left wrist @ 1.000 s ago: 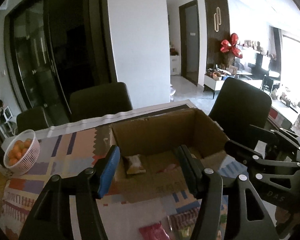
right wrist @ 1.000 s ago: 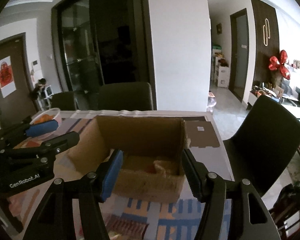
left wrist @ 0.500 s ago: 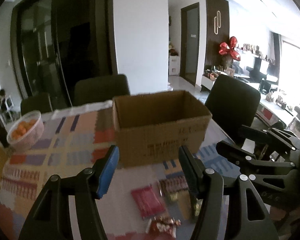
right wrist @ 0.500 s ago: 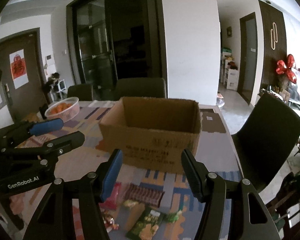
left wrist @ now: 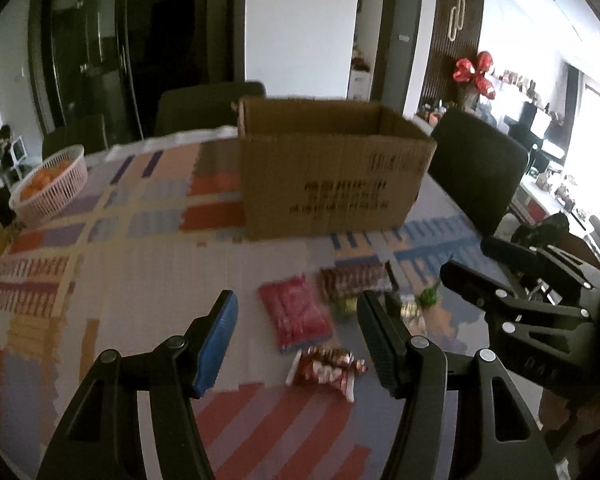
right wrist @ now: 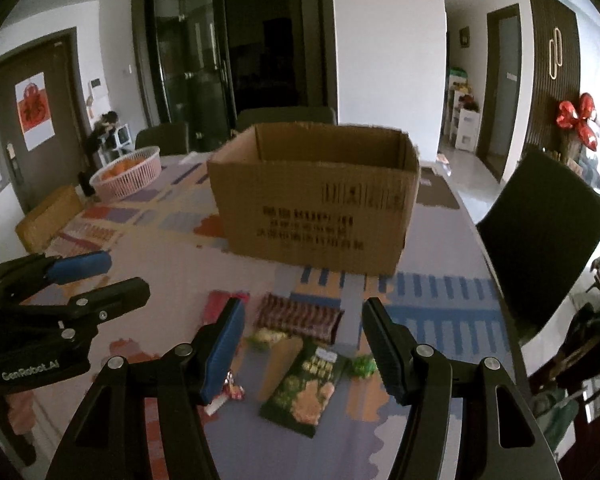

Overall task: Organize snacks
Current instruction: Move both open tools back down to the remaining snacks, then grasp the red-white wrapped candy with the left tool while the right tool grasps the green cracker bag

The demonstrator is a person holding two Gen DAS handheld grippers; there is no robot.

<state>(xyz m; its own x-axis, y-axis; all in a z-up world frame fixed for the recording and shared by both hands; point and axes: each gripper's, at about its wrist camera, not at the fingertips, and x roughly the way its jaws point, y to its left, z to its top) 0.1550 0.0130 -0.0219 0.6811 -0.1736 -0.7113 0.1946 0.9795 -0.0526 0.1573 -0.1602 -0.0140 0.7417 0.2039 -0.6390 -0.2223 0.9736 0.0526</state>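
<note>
An open cardboard box [left wrist: 332, 168] stands on a table [left wrist: 140, 264] covered with a patterned cloth of coloured stripes and squares; printed dark lettering runs across the box's near wall; a loose group of snacks lies on the cloth in front of the box, apart from it. The left gripper [left wrist: 296, 324] hangs above the cloth with its jaws about half open and nothing between them; seen through the gap, a red packet [left wrist: 296, 316] lies flat on the table, and just nearer the camera lies a small red and white wrapper [left wrist: 328, 368]. Beside the red packet, toward the box, lies a long packet with red stripes [left wrist: 356, 280]; a few small green and yellow pieces [left wrist: 428, 296] lie next to it, too blurred to name. The right gripper [right wrist: 302, 334] also hangs over the snacks, jaws about half open and holding nothing; below it lie the striped packet and a green bag with a printed picture [right wrist: 308, 388], the bag nearest the camera. Each gripper shows at the edge of the other's view, the two side by side and apart. A pink basket of oranges [left wrist: 50, 188] sits at the far left side of the table, well apart from the box; dark chairs [right wrist: 540, 236] stand around the table.
</note>
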